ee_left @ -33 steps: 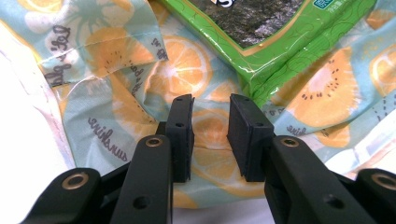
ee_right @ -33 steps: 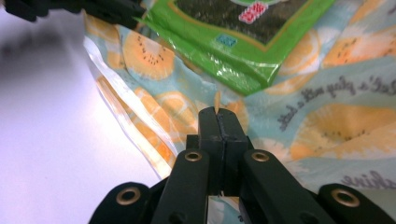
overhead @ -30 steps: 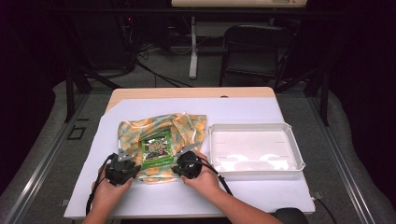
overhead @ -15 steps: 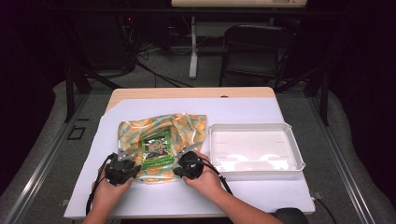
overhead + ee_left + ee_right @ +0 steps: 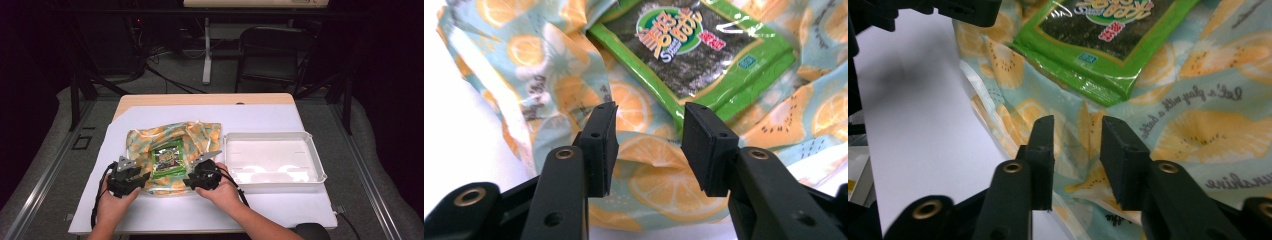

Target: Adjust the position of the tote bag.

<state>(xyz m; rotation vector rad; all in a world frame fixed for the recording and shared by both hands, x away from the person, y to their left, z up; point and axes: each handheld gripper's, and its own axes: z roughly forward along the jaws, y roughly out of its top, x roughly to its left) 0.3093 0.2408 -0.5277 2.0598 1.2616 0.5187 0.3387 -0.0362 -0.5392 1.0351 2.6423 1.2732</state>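
An orange-slice print bag (image 5: pixel 175 136) lies flat on the white sheet, with a green seaweed snack packet (image 5: pixel 168 160) on top of it. My left gripper (image 5: pixel 142 177) is at the bag's near left edge and my right gripper (image 5: pixel 192 179) at its near right edge. In the left gripper view the jaws (image 5: pixel 649 112) have just been opening and stand apart over a raised fold of the bag (image 5: pixel 649 155), just short of the packet (image 5: pixel 694 55). In the right gripper view the jaws (image 5: pixel 1075 125) have just been opening too; a ridge of the bag (image 5: pixel 1083 135) runs between the pads, which do not press on it.
A shallow white tray (image 5: pixel 310 150) stands to the right of the bag, close to my right hand. The white sheet (image 5: pixel 260 117) covers most of the wooden table. A black folding chair (image 5: pixel 272 50) and cables are beyond the far edge.
Both hands have kept their places at the bag's near edge. The bag and the packet lie as before.
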